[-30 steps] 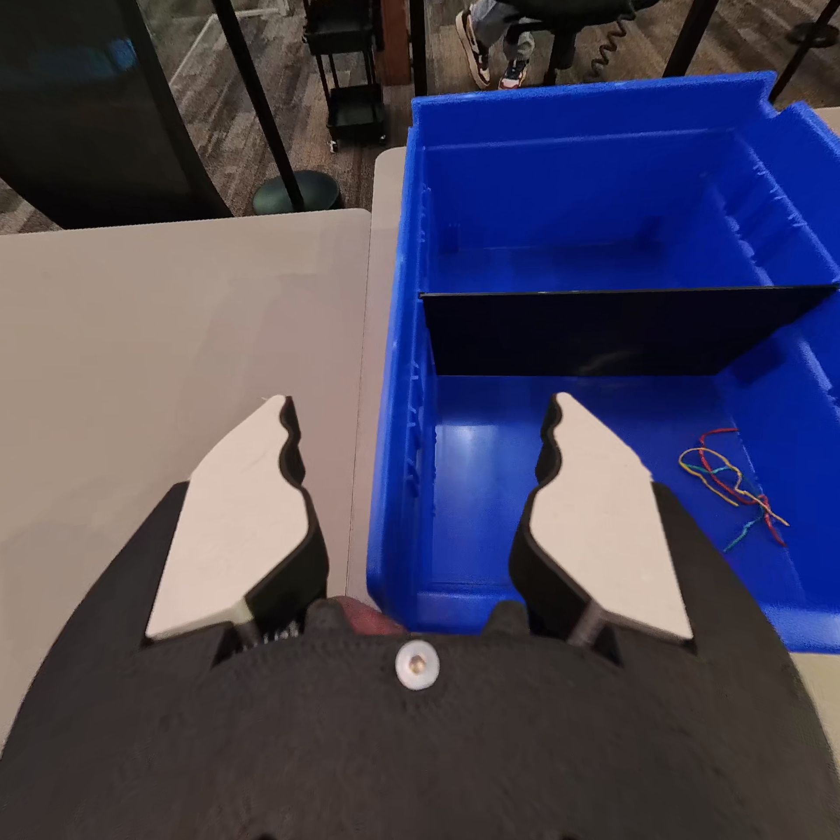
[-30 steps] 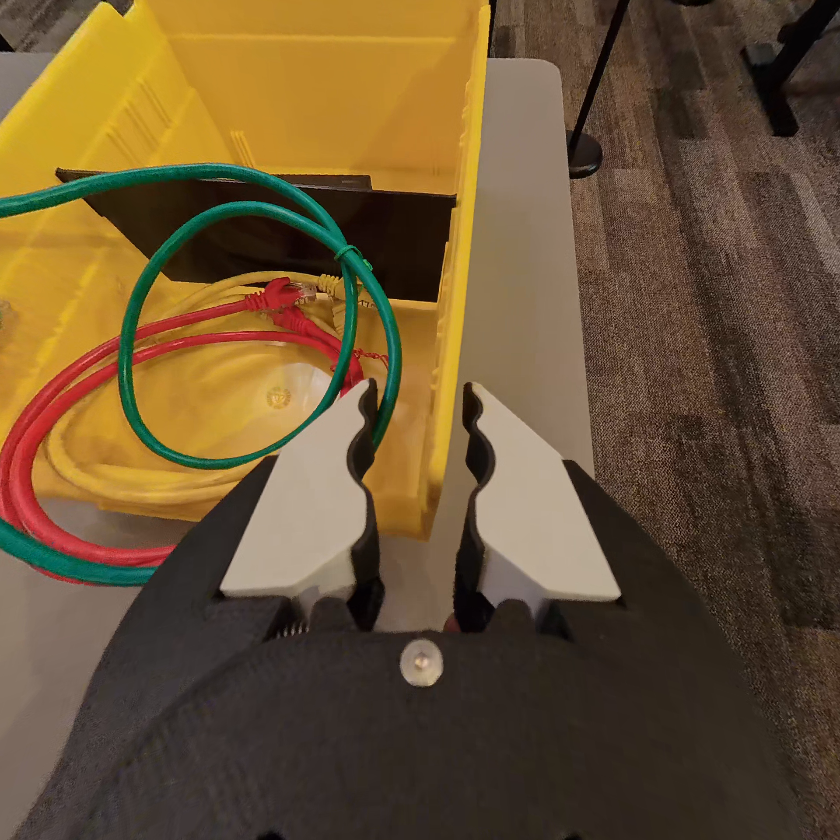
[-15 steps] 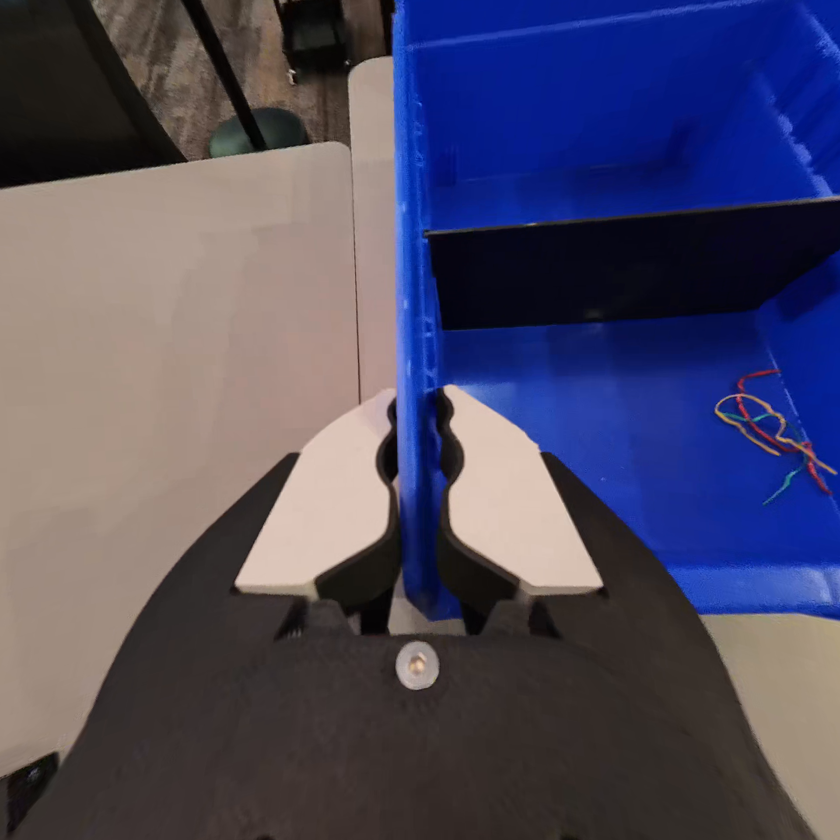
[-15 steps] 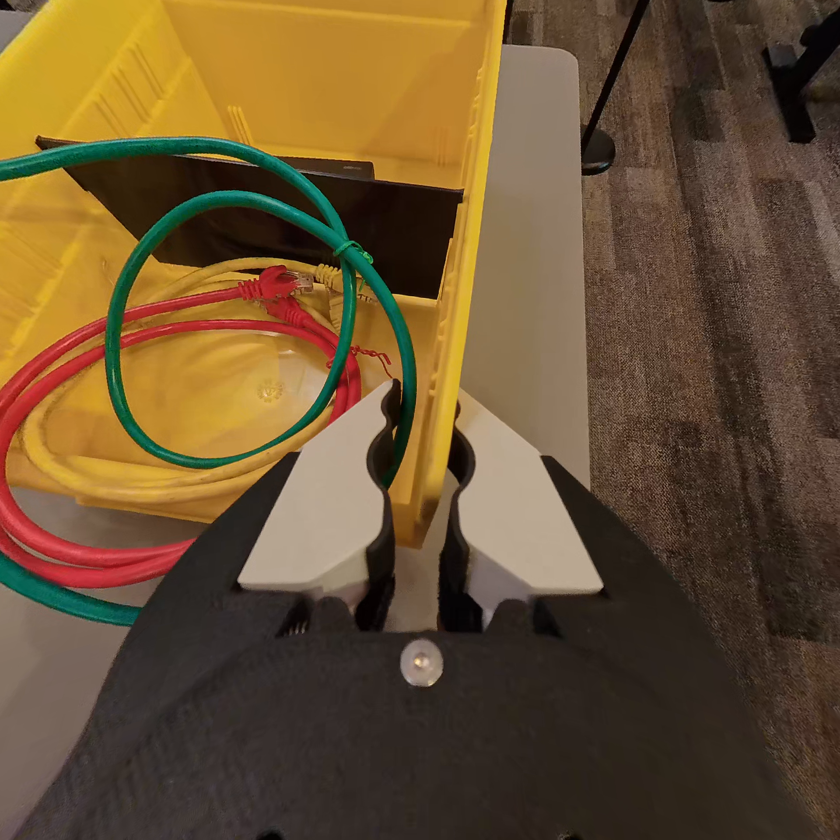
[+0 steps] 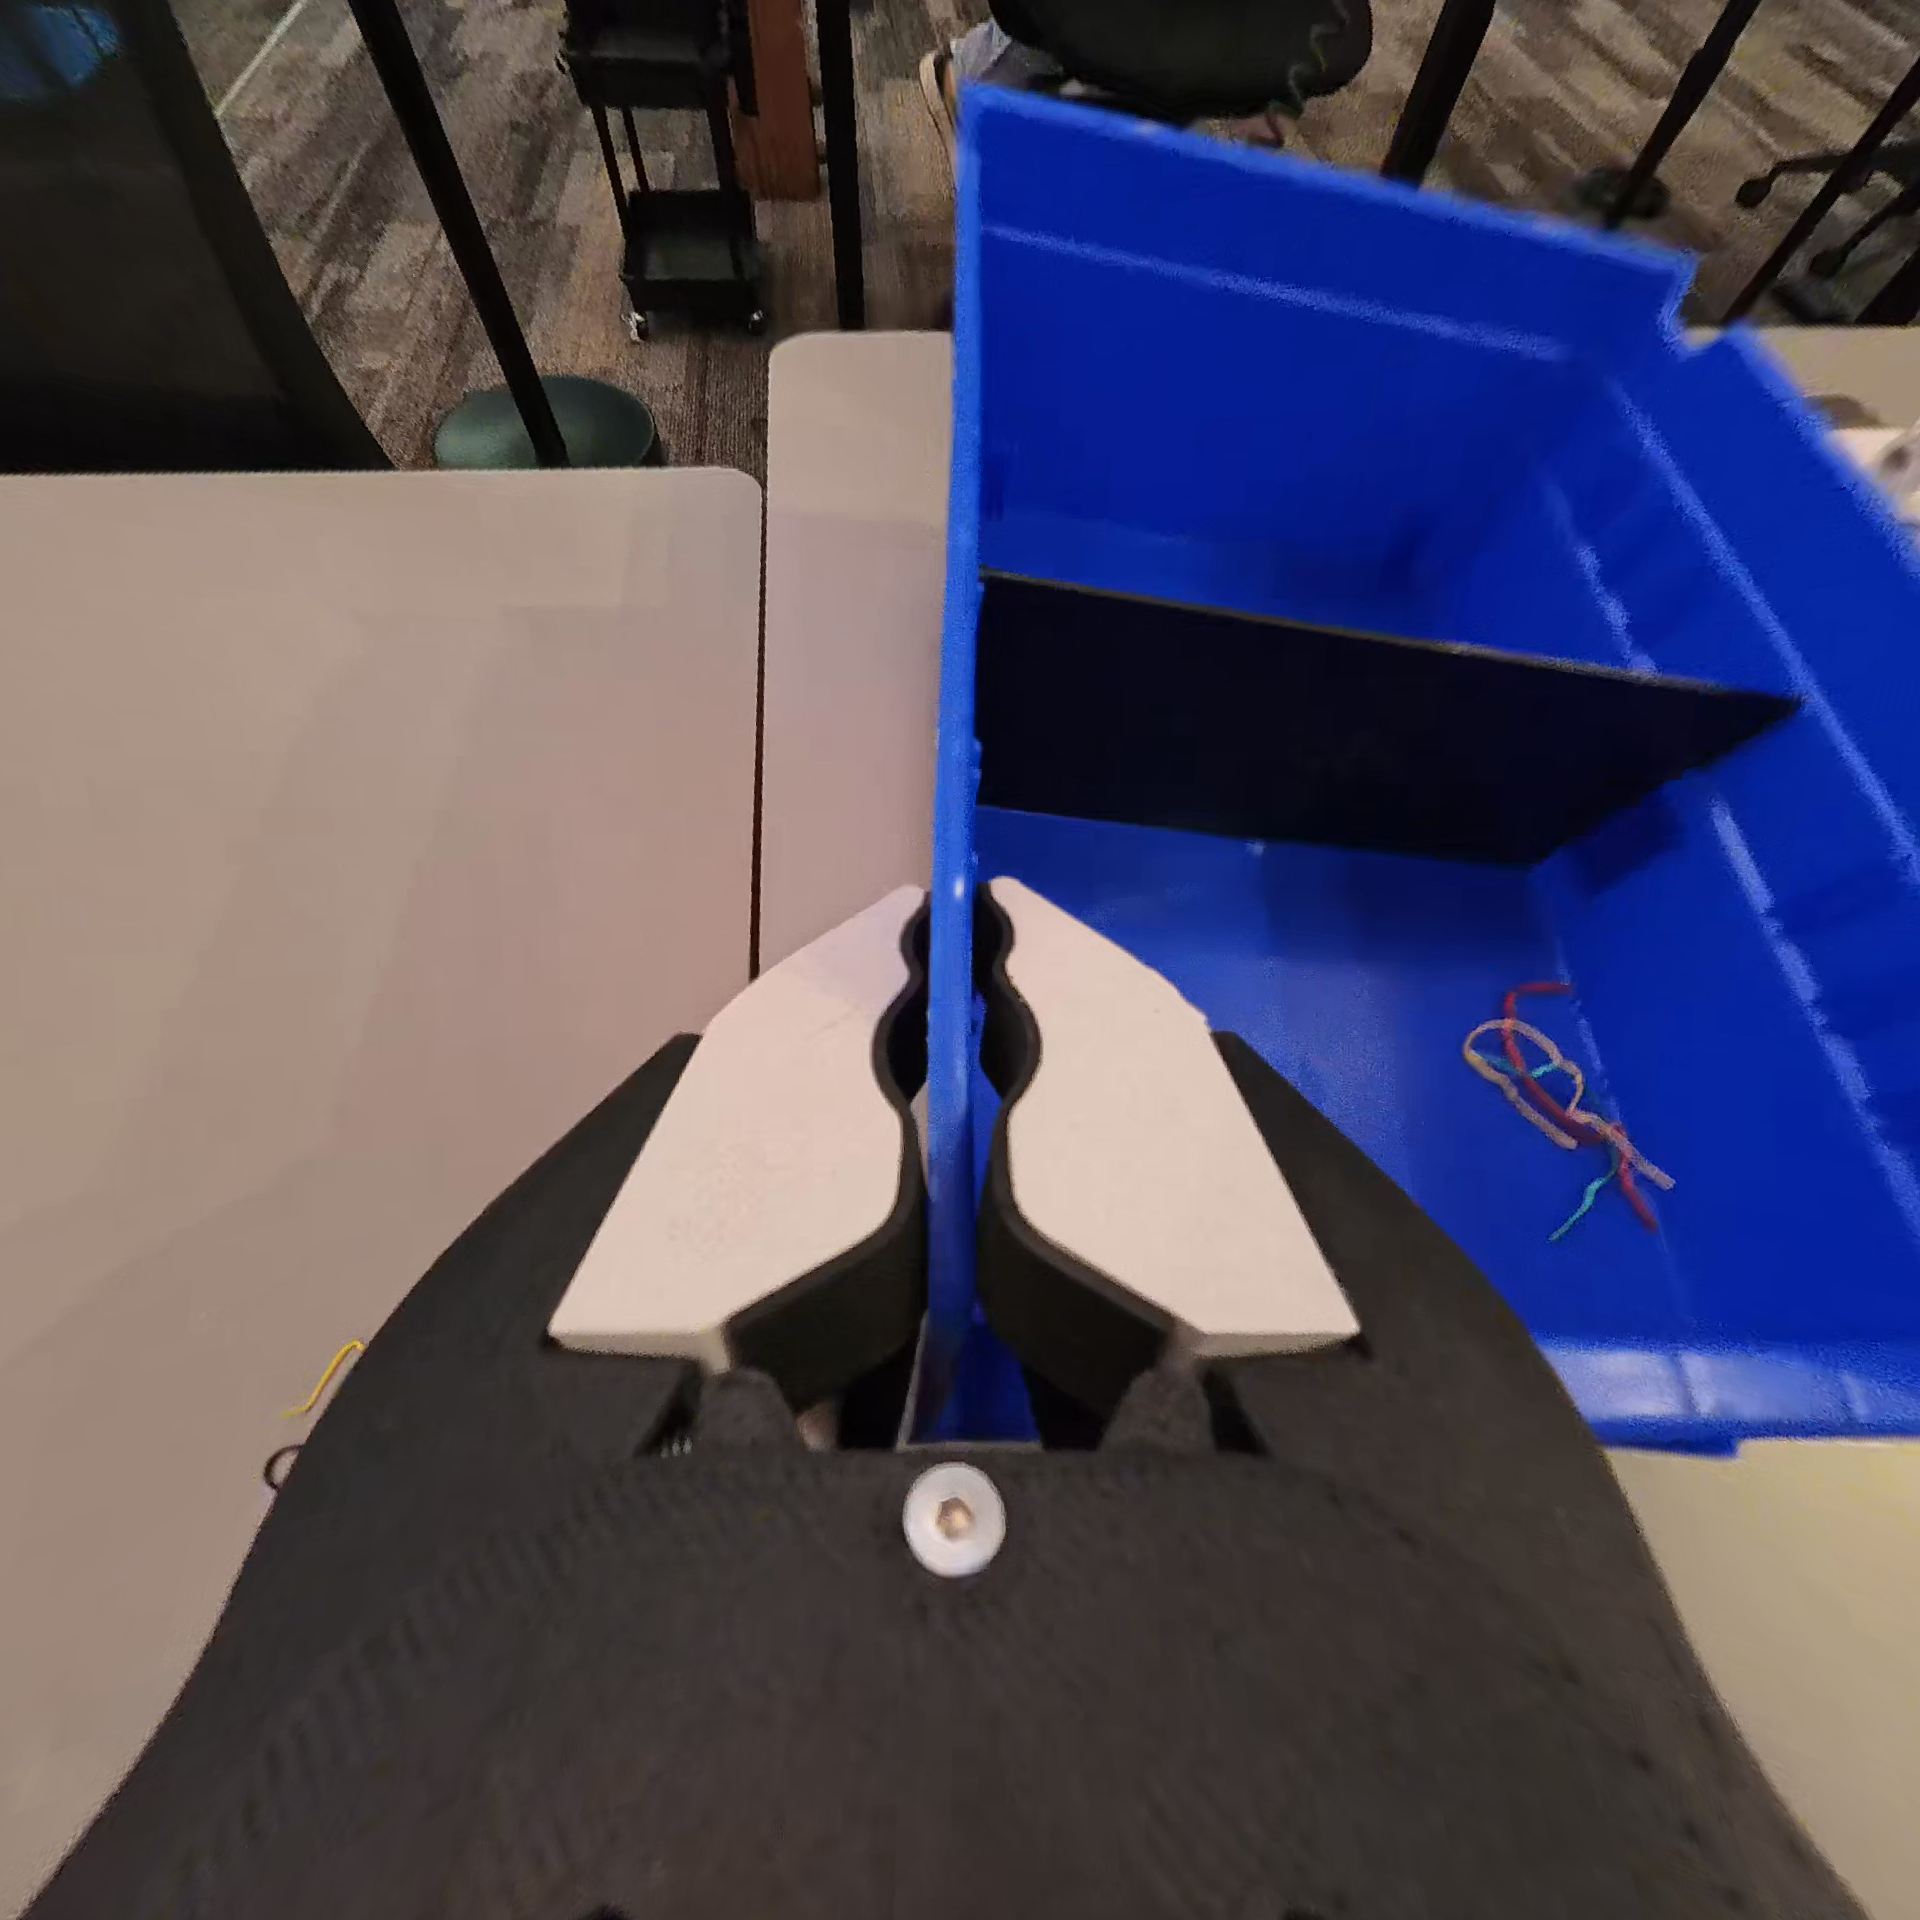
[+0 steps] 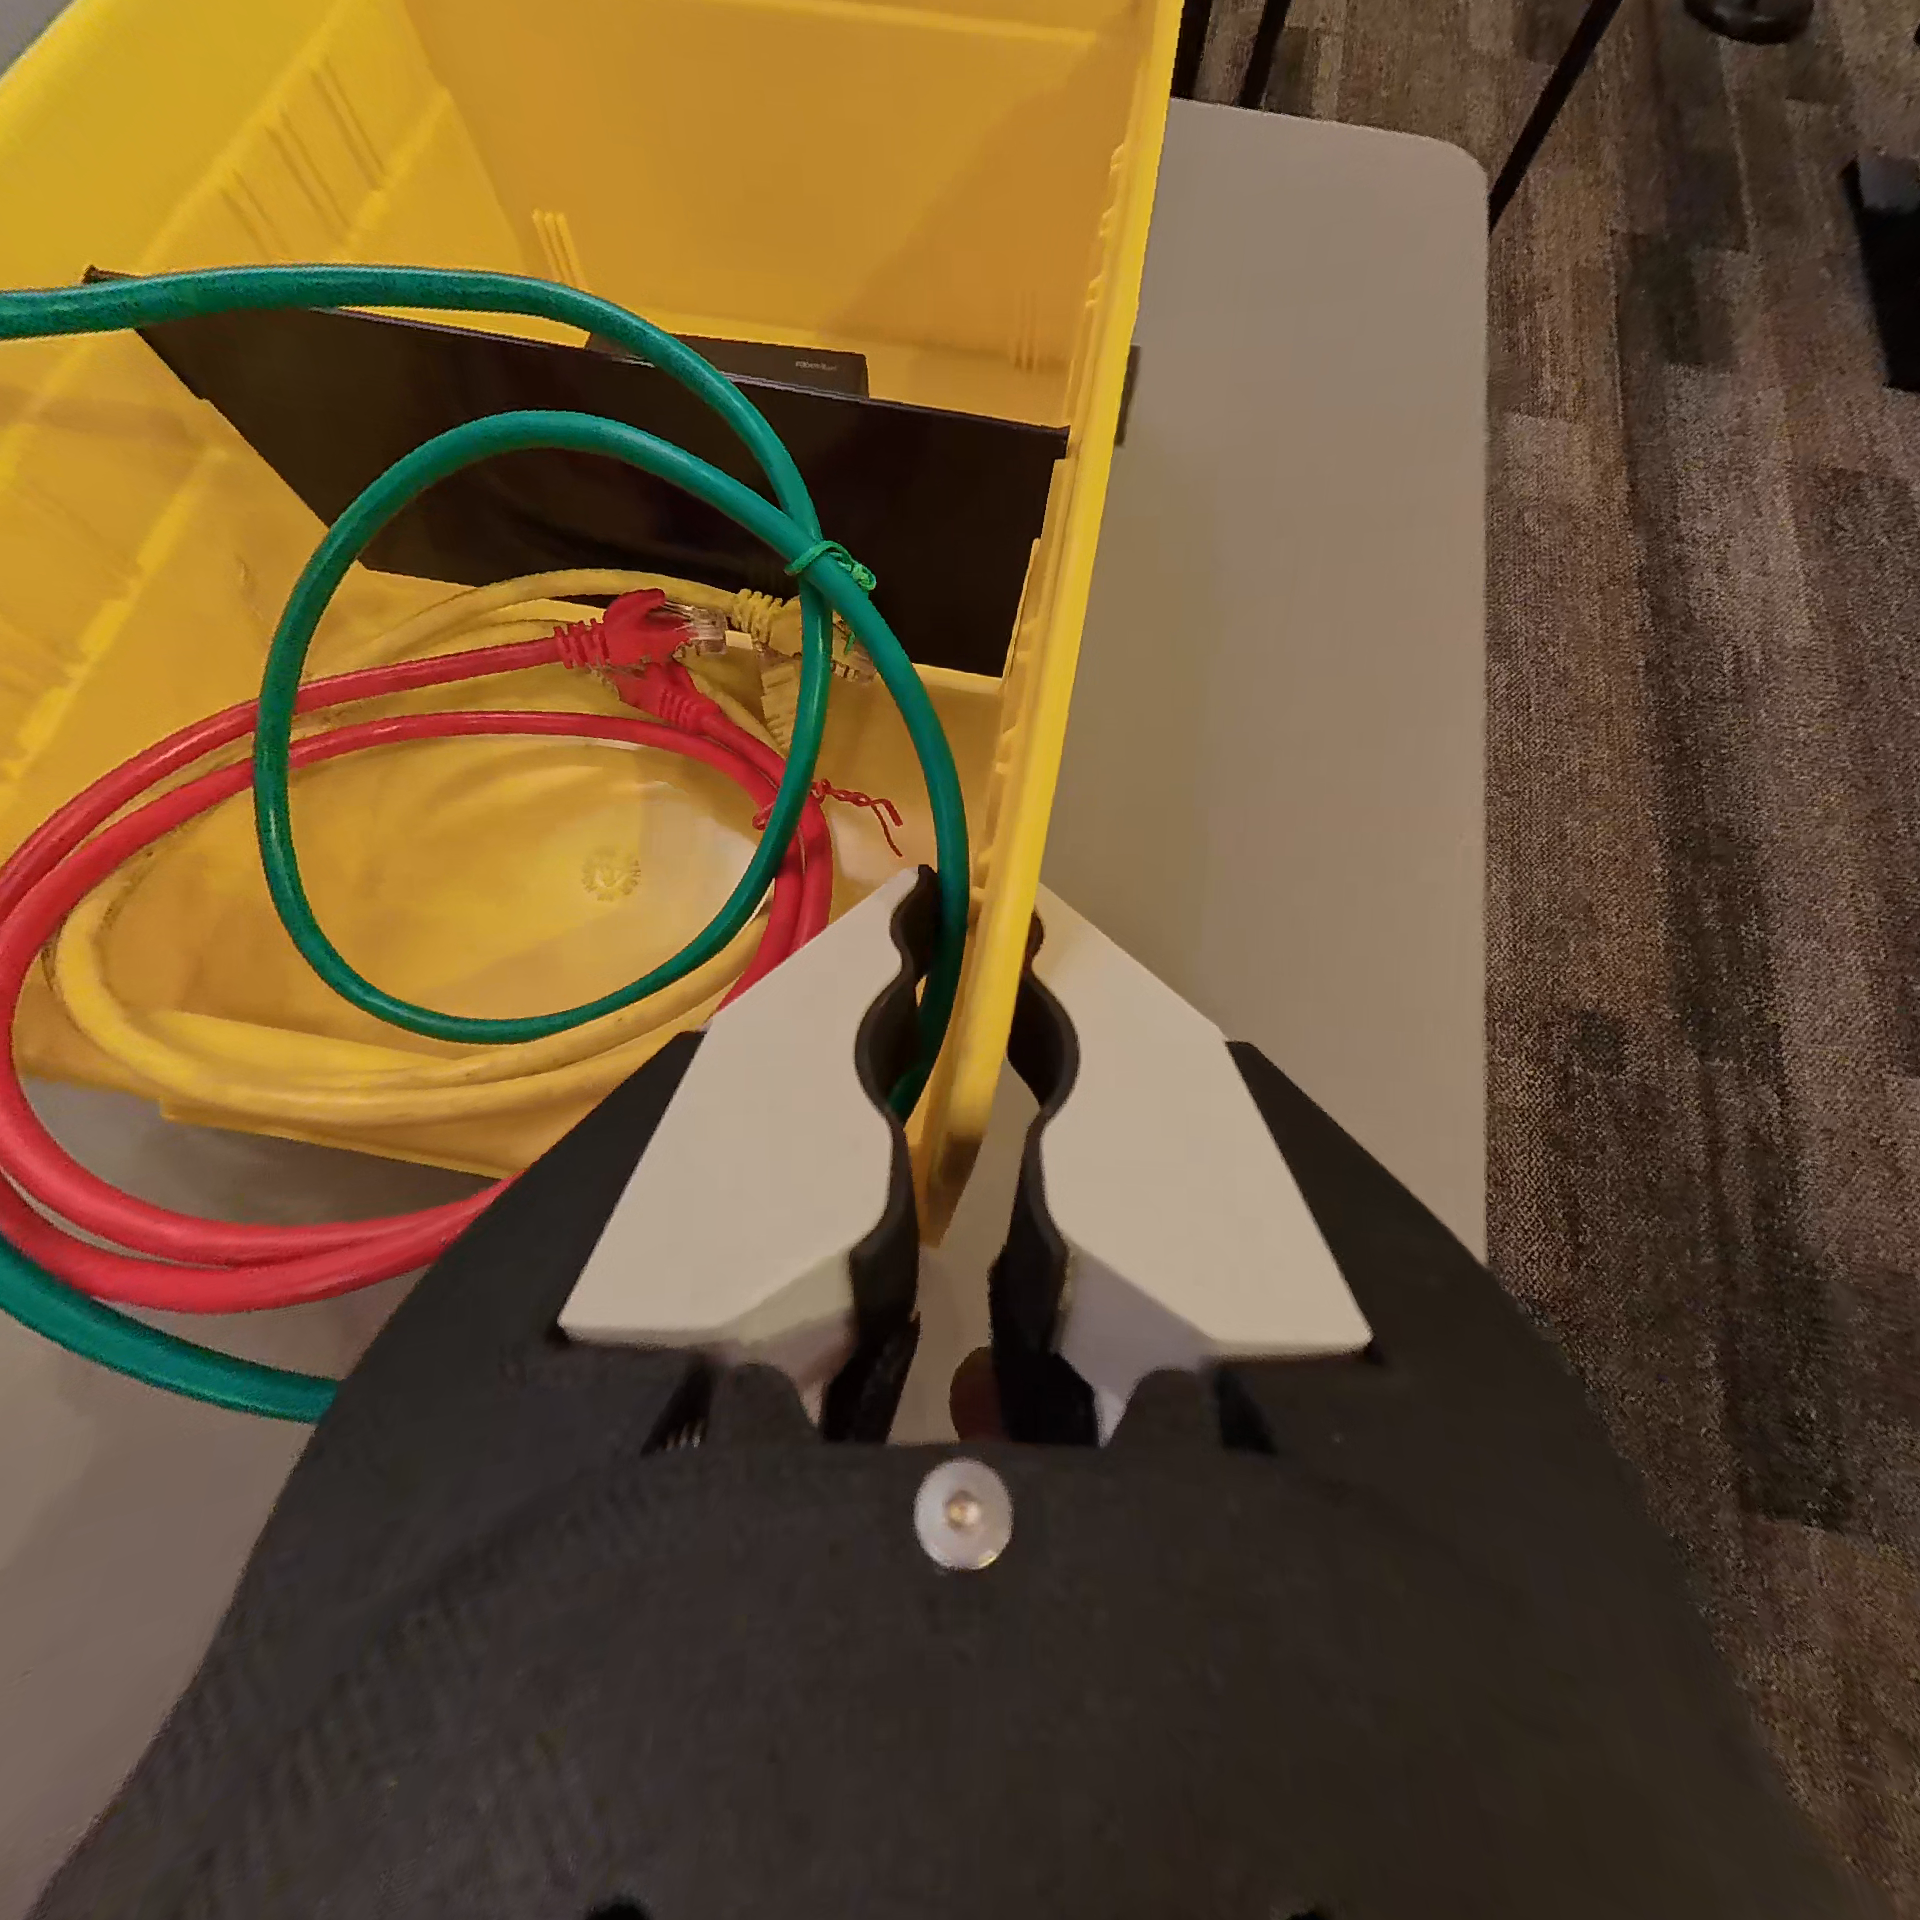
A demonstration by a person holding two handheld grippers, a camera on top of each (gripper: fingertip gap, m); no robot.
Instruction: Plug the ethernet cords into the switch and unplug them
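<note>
My left gripper (image 5: 954, 904) is shut on the left wall of a blue bin (image 5: 1299, 416), which looks tilted. The bin has a black divider (image 5: 1351, 748) and a few coloured twist ties (image 5: 1558, 1101) on its floor. My right gripper (image 6: 977, 899) is shut on the right wall of a yellow bin (image 6: 727, 156). A green ethernet cord (image 6: 281, 748) also runs between its fingers. A red cord (image 6: 208, 1236) and a yellow cord (image 6: 312, 1070) lie coiled in the bin, spilling over its front. A black divider (image 6: 623, 457) crosses it. I see no switch clearly.
Both bins stand on grey tables (image 5: 364, 779) with a seam beside the blue bin. The table edge (image 6: 1455, 727) drops to carpet on the right. Black stand poles (image 5: 447, 208) and a small cart (image 5: 686, 208) stand beyond the far edge. A bit of yellow wire (image 5: 327, 1377) lies near my left gripper. Tip to tip, the grippers are about 105 centimeters apart.
Both grippers went from open to shut, the left on the blue bin's left wall, the right on the yellow bin's right wall. The blue bin now looks tilted and raised.
</note>
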